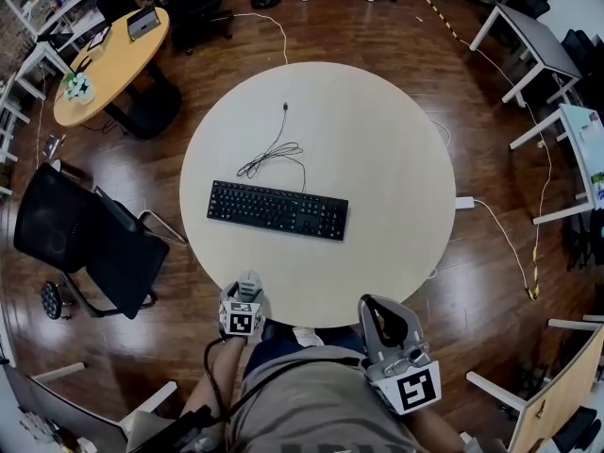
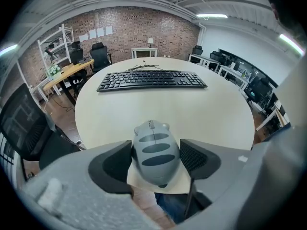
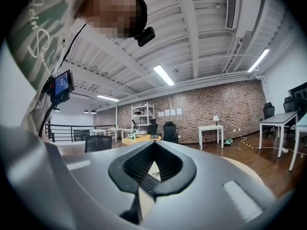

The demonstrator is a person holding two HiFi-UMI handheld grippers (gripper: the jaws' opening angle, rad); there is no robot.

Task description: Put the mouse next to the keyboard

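Head view: one round pale surface (image 1: 396, 159) carrying one black keyboard (image 1: 277, 209) near its middle, one dark cable (image 1: 274, 154) looped just beyond it; two grippers at the near rim, left gripper (image 1: 248, 286) and right gripper (image 1: 377, 311). Left gripper view: jaws clamped on one grey mouse (image 2: 154, 152) with three dark stripes, held over the near rim, well apart from the keyboard. Right gripper view: jaws pressed together, nothing between them.
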